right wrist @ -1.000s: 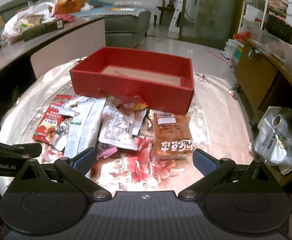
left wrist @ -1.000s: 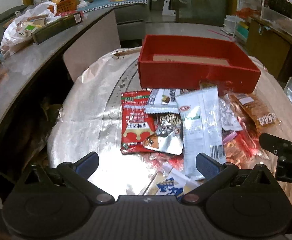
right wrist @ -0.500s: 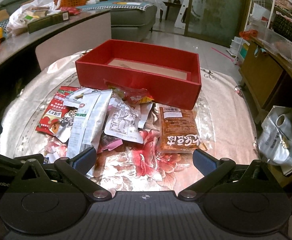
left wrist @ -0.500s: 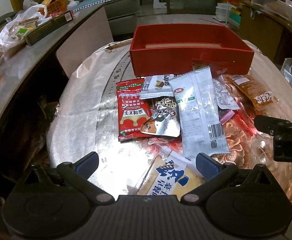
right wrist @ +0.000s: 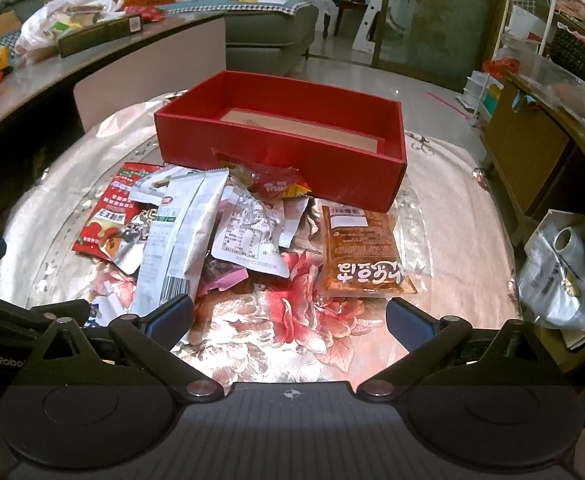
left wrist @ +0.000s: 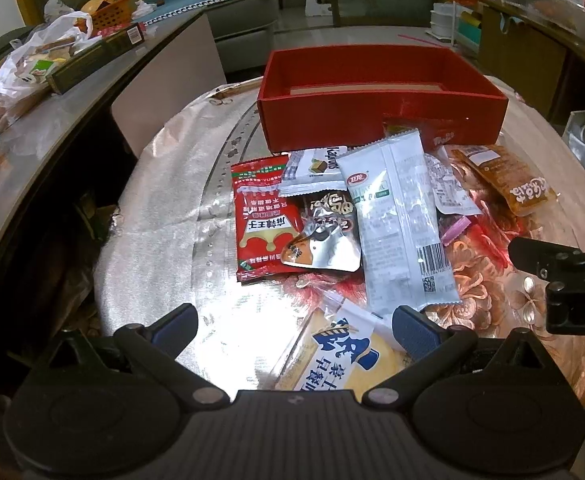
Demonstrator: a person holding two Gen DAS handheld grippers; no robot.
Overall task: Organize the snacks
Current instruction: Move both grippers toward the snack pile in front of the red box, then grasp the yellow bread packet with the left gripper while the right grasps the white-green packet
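A pile of snack packets lies in front of an empty red box [left wrist: 380, 114] [right wrist: 288, 160]. I see a red packet [left wrist: 260, 216], a long white packet [left wrist: 398, 220] [right wrist: 180, 232], a silver packet [left wrist: 324, 240], an orange packet [left wrist: 508, 180] [right wrist: 362, 252] and a yellow-blue packet [left wrist: 344, 356]. My left gripper [left wrist: 294, 326] is open and empty, above the yellow-blue packet at the pile's near edge. My right gripper [right wrist: 288, 322] is open and empty, over the floral cloth just short of the orange packet.
The snacks lie on a round table with a shiny floral cloth [right wrist: 304, 328]. A long counter [left wrist: 32, 120] with bags and boxes runs along the left. A wooden cabinet [right wrist: 532, 152] and a plastic bag [right wrist: 564, 268] stand at the right.
Both grippers have pulled back and up from the pile. The yellow-blue packet has come further into the left wrist view. Nothing was grasped.
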